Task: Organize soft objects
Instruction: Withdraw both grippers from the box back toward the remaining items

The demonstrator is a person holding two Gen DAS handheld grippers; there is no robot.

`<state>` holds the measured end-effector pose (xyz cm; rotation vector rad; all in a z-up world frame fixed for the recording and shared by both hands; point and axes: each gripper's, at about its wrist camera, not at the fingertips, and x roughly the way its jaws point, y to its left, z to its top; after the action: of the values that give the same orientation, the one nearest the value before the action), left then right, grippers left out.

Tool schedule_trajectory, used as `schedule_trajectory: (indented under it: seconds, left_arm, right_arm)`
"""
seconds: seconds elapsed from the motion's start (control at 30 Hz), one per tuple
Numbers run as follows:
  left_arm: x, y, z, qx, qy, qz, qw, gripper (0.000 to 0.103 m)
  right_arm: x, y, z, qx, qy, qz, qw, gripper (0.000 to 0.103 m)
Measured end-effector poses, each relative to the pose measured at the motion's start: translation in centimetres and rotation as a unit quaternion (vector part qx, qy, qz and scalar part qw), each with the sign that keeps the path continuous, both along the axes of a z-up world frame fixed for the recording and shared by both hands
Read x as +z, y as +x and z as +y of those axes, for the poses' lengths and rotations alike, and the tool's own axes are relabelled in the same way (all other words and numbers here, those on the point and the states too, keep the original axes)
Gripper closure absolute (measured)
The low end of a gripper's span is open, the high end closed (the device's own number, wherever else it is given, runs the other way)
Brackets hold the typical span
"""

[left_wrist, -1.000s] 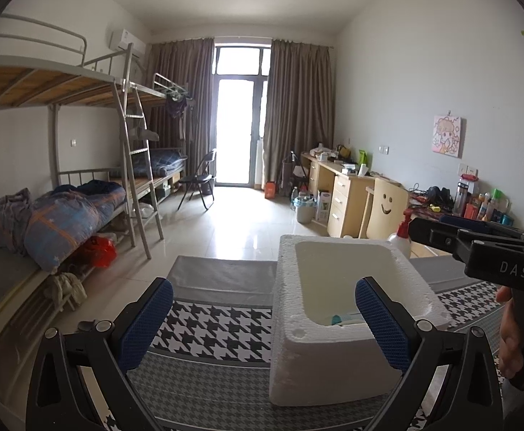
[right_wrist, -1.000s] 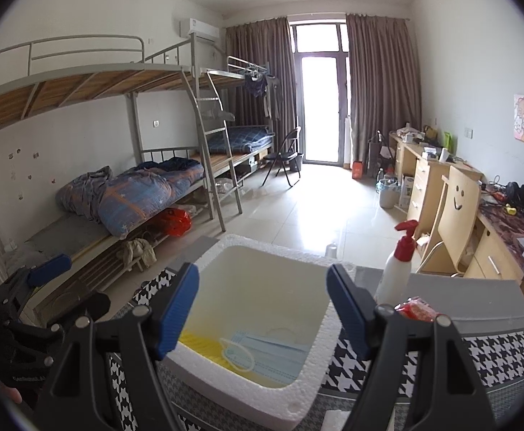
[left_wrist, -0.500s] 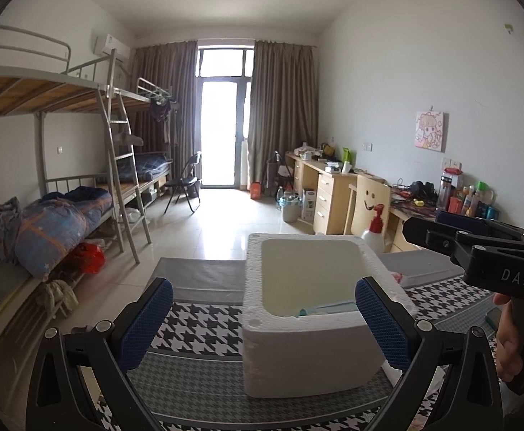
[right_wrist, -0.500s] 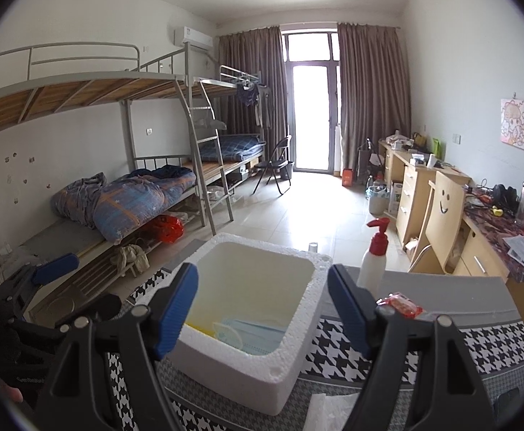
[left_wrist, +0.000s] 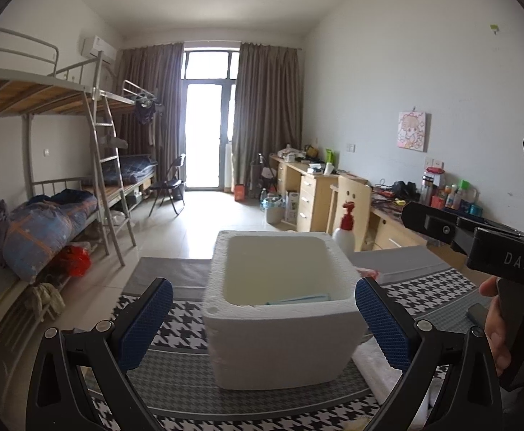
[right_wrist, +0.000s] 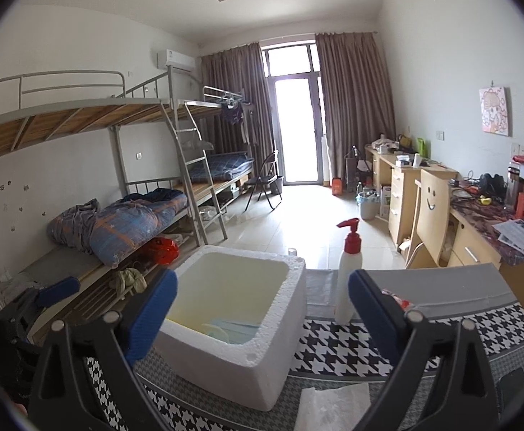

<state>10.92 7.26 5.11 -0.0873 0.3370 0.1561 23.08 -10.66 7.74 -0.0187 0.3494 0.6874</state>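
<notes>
Two grippers hang over a houndstooth-covered table [left_wrist: 175, 323], each with its blue pads spread wide and nothing between them. The left gripper [left_wrist: 263, 323] frames the white foam box [left_wrist: 279, 337], which sits on the cloth toward the middle of the table; the right gripper [right_wrist: 262, 316] looks past the box's right corner. Blue face masks [right_wrist: 242, 330] lie flat in the bottom of the box. Just beyond the box's right side stands a white spray bottle [right_wrist: 348, 273] with a red pump. A white tissue sheet [right_wrist: 333, 407] lies near the table's front edge, beside the box.
</notes>
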Motion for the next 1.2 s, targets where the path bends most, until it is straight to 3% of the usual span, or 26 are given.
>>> schedule_trajectory:
  seconds: [0.97, 1.2]
  left_arm:
    - [-1.7, -1.5, -3.9, -0.05, -0.007, -0.011, 0.9987, 0.001]
    - [-2.5, -1.8, -4.9, -0.069, -0.002, -0.005, 0.9976, 0.001]
  right_arm:
    - [-1.7, -1.6, -5.7, -0.046, -0.001, -0.004, 0.999, 0.005]
    - [-3.3, -2.3, -6.5, -0.059, -0.012, -0.002, 0.998, 0.005]
